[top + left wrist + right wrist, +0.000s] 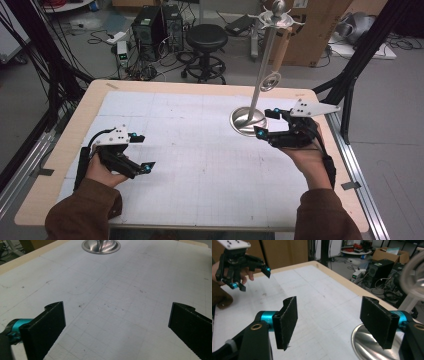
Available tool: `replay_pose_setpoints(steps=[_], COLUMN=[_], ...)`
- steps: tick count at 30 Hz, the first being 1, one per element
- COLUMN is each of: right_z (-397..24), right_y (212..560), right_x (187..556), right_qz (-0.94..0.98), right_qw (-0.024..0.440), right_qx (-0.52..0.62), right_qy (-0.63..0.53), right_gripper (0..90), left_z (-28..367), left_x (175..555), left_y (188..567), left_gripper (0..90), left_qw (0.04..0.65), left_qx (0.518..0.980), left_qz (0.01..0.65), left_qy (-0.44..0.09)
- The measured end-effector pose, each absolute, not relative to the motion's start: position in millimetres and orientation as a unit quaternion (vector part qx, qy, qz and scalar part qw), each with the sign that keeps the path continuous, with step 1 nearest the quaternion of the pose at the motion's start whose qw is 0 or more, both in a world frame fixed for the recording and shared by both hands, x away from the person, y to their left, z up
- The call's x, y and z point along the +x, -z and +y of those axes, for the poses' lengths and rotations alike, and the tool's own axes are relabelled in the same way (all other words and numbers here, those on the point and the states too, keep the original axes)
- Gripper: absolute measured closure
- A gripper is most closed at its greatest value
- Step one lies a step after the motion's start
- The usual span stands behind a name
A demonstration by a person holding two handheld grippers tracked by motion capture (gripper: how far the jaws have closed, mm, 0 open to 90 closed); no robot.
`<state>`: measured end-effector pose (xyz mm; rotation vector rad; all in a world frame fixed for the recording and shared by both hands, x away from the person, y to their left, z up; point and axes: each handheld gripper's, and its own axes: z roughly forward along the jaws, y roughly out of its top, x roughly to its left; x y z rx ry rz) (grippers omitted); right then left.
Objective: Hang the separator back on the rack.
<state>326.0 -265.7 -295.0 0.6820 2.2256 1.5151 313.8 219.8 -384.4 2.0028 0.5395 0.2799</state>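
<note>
The tall polished steel stand (256,95), a slim pole rising from a round dished base with a small ring hanging partway up and a pronged crown on top, sits on the white gridded mat (200,150) covering the pale wooden worktop (90,100), at about two o'clock from the mat's centre.

The right gripper (267,122) is just beside the stand's base, at roughly four o'clock from it, held in the person's right hand (307,155). Its black fingers stand wide apart with nothing between them; in the right gripper view the shiny base (367,345) lies just behind and under the right-side finger (377,322), apart from its pad, and the gap between the fingers frames bare mat.

The left gripper (142,152) rests low over the mat at about eight o'clock from the centre, well apart from the stand. Its fingers (47,327) are spread wide and empty, and in the left gripper view the base of the stand (101,246) shows far ahead at twelve o'clock.
</note>
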Motion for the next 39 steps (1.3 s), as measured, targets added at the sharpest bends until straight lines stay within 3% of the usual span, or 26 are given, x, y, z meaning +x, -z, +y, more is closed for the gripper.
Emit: replay_pose_setpoints(steps=[27, 31, 39], right_z=[-258.2, -256.0, -253.5], right_y=[357.7, 366.8, 377.0], right_x=[307.4, 308.5, 310.3], right_qz=[0.790, 0.796, 0.798], right_qw=[0.140, 0.146, 0.143], right_qx=[0.251, 0.263, 0.267], right_qy=[-0.541, -0.525, -0.521], right_gripper=[22.5, 17.7, 16.4], left_z=[218.7, 218.4, 219.0], left_x=[314.1, 314.3, 315.6], left_y=[385.0, 385.1, 385.0], left_gripper=[1.6, 1.6, 1.6], left_qw=[0.500, 0.499, 0.506], left_qx=[0.830, 0.830, 0.826], left_qz=[0.221, 0.221, 0.224], left_qy=[-0.114, -0.114, -0.113])
